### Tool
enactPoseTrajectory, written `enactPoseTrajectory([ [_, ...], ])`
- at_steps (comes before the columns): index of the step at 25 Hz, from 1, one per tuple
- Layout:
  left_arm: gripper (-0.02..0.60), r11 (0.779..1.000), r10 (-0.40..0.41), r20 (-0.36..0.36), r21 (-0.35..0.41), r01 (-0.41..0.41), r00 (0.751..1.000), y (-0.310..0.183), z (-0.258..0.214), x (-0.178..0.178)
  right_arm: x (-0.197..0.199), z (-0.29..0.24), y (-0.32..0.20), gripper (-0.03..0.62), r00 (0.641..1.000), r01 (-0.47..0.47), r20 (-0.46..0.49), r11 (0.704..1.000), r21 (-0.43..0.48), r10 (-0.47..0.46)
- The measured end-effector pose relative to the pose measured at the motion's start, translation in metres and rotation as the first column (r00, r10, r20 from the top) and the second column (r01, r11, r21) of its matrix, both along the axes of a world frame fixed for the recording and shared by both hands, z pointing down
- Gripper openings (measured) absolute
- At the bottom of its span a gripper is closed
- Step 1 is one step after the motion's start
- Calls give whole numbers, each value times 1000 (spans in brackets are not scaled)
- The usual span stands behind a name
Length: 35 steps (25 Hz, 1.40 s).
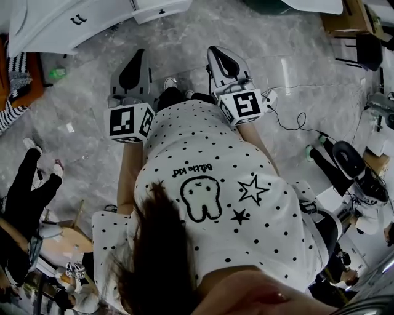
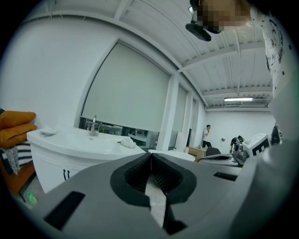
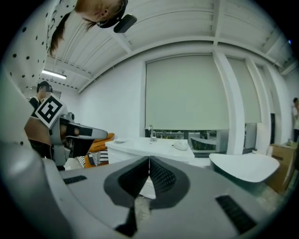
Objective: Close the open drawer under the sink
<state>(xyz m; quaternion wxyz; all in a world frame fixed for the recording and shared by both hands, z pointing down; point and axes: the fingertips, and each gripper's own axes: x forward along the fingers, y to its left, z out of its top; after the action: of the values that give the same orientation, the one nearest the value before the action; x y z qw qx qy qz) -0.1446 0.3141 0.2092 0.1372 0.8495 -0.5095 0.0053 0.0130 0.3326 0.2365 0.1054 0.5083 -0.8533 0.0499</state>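
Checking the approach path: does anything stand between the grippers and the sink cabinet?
Nothing visible does. Only marble floor lies between the left gripper, the right gripper and the white sink cabinet ahead. A small green item lies left of the path.

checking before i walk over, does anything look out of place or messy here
One drawer juts out of the white sink cabinet instead of sitting flush. A small green thing lies loose on the floor beside the cabinet, and a black cable trails across the floor at the right.
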Motion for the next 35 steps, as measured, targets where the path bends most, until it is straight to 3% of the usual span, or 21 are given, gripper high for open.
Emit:
enactPoseTrajectory([
  [6, 7, 1000, 8, -6, -17, -8, 1000, 4, 3, 2, 10, 0, -4, 14, 999, -47, 11, 999, -3, 47],
  [22, 6, 999, 5, -8, -52, -5, 1000, -2, 14, -10, 15, 14, -15, 14, 998, -66, -27, 996, -57, 65],
  [35, 6, 995, -71, -17, -72, 69, 997, -45, 16, 29, 38, 25, -50, 14, 1000, 25, -12, 994, -107, -26],
])
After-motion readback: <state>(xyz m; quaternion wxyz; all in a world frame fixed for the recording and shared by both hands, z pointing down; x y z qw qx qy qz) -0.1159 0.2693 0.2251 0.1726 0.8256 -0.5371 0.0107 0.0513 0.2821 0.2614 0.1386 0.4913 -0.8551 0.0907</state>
